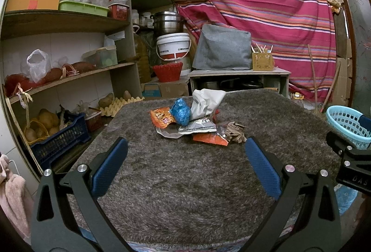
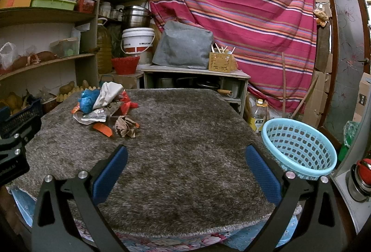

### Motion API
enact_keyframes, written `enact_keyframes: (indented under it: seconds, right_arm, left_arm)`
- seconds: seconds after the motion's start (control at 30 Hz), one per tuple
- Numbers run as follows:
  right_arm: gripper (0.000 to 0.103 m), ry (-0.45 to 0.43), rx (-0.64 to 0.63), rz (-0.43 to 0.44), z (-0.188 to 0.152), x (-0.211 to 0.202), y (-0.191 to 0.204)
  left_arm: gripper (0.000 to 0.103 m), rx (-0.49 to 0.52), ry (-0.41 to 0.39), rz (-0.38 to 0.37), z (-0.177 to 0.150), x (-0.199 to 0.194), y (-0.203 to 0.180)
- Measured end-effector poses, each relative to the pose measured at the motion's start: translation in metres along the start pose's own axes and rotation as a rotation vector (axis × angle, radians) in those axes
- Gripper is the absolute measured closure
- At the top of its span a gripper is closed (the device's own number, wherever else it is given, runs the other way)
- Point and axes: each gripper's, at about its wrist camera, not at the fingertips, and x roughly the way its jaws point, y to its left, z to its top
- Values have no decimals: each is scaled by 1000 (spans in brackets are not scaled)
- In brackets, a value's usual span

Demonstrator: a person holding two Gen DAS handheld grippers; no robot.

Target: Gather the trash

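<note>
Right gripper [image 2: 185, 159] gapes, empty, above grey rug [image 2: 185, 136]; trash pile [image 2: 105, 108] far-left; blue basket [image 2: 299, 147] at the rug's right edge.

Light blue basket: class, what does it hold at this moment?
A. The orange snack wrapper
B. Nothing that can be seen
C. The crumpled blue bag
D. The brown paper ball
B. The light blue basket shows only bare mesh inside in the right wrist view, while the trash pile lies apart from it on the grey rug, and both grippers are open and hold nothing.

Both wrist views face shared rug [image 1: 185, 182]
</note>
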Motion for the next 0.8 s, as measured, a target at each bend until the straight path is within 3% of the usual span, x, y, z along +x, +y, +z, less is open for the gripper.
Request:
enact_keyframes:
  seconds: [0.33, 0.43, 0.53, 0.67, 0.8]
  right_arm:
    - [4, -2, -2, -2, 1, 6, -10]
    - [4, -14, -10, -22, 7, 11, -13]
    - [4, 2, -28, -33, 20, 24, -15]
    - [4, 59, -18, -28, 44, 55, -22]
    - [4, 64, -3, -10, 68, 80, -20]
  left_arm:
    - [5, -28, 45, -17, 0, 15, 13]
    - [5, 2, 34, 37, 6, 26, 17]
    - [5, 11, 39, 64, 18, 44, 26]
    - [5, -34, 108, 47, 36, 80, 44]
    - [5, -4, 154, 53, 52, 121, 51]
